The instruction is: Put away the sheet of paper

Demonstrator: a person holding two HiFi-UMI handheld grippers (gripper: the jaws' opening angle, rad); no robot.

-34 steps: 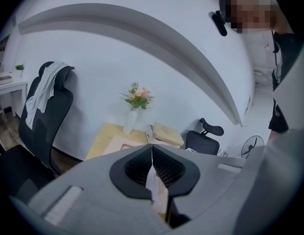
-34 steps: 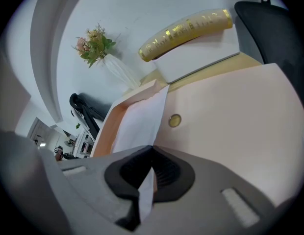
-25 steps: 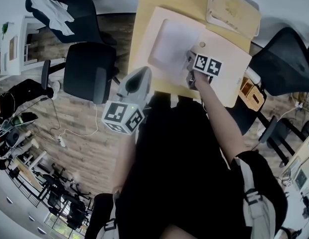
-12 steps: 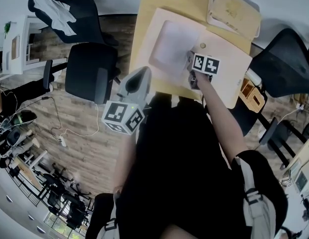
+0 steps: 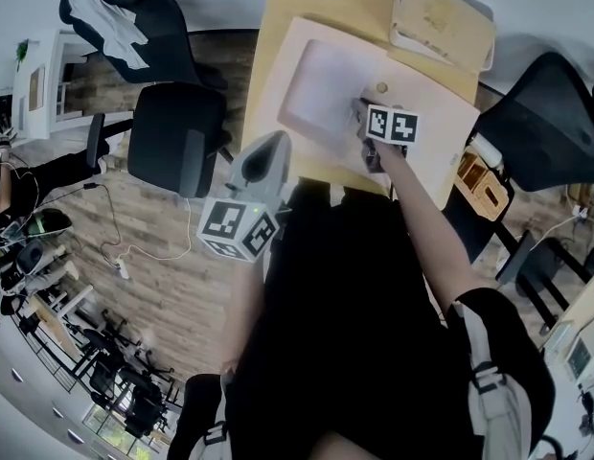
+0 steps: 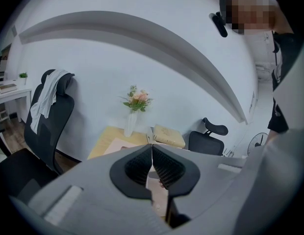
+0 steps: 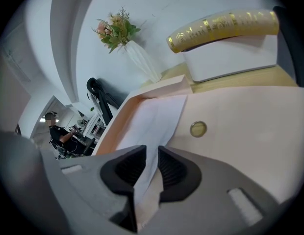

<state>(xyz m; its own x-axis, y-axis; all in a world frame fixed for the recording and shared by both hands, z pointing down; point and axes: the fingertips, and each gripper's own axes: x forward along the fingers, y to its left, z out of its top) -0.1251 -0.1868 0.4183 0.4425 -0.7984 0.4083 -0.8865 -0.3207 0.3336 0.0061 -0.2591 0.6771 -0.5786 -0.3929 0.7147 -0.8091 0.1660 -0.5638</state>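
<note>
A white sheet of paper (image 5: 326, 92) lies inside an open pink folder (image 5: 441, 132) on the wooden desk (image 5: 268, 46). My right gripper (image 5: 362, 123) sits at the sheet's right edge, over the folder. In the right gripper view the sheet of paper (image 7: 153, 119) rises between the jaws of the right gripper (image 7: 152, 153), which are shut on its near edge. The folder (image 7: 250, 116) has a round brass snap (image 7: 198, 128) beside the sheet. My left gripper (image 5: 266, 147) hangs off the desk's near edge, apart from the folder. The left gripper (image 6: 152, 148) is shut with nothing in it.
A white vase with flowers (image 7: 142, 60) stands at the desk's far end. A tan book on a white box (image 5: 441, 17) lies at the far right. Black office chairs stand to the left (image 5: 172, 137) and right (image 5: 536, 113). A small wooden box (image 5: 479, 185) sits off the desk's right corner.
My right gripper has crept a little toward the far left with the sheet's edge in it. The left gripper has stayed in place.
</note>
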